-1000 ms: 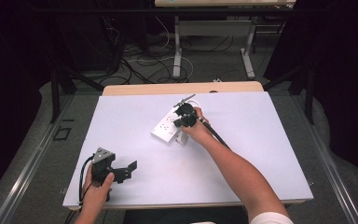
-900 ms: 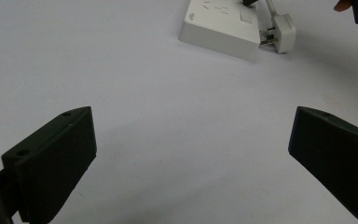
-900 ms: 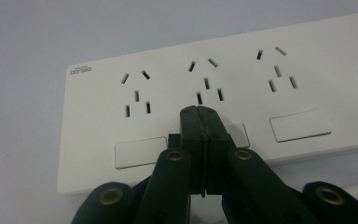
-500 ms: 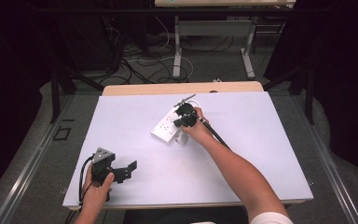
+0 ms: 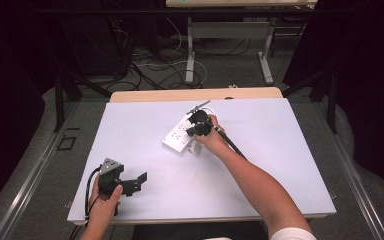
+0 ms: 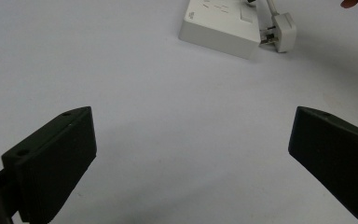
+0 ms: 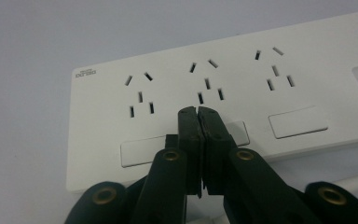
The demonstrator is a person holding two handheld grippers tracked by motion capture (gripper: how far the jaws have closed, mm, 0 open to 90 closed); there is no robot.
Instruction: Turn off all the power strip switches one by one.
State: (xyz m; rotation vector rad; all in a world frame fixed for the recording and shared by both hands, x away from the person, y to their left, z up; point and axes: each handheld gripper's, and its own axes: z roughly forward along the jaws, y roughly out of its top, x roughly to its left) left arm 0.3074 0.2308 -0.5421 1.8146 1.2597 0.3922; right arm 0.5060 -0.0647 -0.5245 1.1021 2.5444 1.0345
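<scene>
The right claw [image 7: 198, 112], jaws pressed together and empty, sits over the power strip's [image 7: 223, 88] middle switch [image 7: 237, 133]; pressing it down looks next. The left claw [image 6: 191, 158] gapes, empty.

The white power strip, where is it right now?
In the high view the white power strip lies mid-table, under the shut right gripper, with its white plug beside its near end.

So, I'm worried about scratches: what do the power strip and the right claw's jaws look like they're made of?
The power strip looks like white moulded plastic, smooth with a soft sheen, its slots crisp-edged. The right claw has black jaws, seemingly matte hard plastic, with brass-coloured rivets. Shut, its tips meet at the middle switch.
</scene>
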